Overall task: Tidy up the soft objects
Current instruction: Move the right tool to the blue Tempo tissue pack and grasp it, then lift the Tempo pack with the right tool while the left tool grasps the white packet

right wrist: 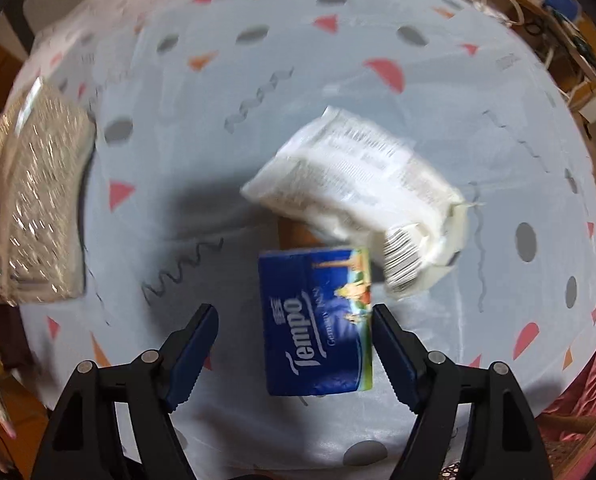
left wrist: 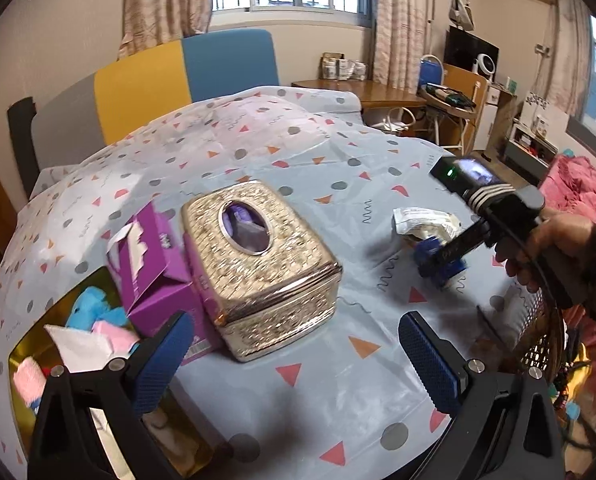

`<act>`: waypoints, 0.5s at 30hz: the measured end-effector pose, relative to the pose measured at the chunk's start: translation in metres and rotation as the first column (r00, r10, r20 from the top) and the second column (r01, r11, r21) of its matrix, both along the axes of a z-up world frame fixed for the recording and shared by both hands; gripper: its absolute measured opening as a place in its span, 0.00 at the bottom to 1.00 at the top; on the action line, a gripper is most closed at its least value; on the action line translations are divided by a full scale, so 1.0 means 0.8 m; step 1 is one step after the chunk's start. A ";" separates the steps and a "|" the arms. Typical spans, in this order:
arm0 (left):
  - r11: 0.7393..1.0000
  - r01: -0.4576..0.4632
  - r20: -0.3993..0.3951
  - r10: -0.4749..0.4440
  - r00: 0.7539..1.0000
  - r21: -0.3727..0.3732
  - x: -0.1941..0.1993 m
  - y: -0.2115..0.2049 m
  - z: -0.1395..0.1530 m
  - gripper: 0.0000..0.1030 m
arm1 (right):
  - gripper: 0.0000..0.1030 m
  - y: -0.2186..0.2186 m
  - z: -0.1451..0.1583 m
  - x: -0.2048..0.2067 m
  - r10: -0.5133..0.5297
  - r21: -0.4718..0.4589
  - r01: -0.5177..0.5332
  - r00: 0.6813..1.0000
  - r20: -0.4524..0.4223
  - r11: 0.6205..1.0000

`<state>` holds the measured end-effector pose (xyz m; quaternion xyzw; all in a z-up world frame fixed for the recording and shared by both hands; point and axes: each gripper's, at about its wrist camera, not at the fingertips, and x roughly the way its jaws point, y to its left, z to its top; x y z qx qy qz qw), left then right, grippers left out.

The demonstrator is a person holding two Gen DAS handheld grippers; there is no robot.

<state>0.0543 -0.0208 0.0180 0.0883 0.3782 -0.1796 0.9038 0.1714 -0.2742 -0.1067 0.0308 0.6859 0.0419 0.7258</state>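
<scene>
A blue Tempo tissue pack [right wrist: 318,322] lies flat on the patterned cloth between the spread fingers of the right gripper [right wrist: 295,344], close to the right finger, its logo running lengthwise toward the tips. Just beyond it, past the fingertips and a little to the right, a white soft pack [right wrist: 354,184] with small printed text and a barcode (blurred, unreadable) lies tilted, its crumpled near end touching or overlapping the blue pack's far corner; which of the two, I cannot tell.

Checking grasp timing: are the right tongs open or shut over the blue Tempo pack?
Open. The right tongs straddle the Tempo tissue pack, with a gap showing at the left finger.
</scene>
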 end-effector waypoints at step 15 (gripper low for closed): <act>0.994 0.108 -0.037 -0.107 0.994 0.032 0.035 -0.078 0.000 1.00 | 0.51 -0.055 0.100 -0.063 -0.192 0.271 0.082 0.892 0.410 0.959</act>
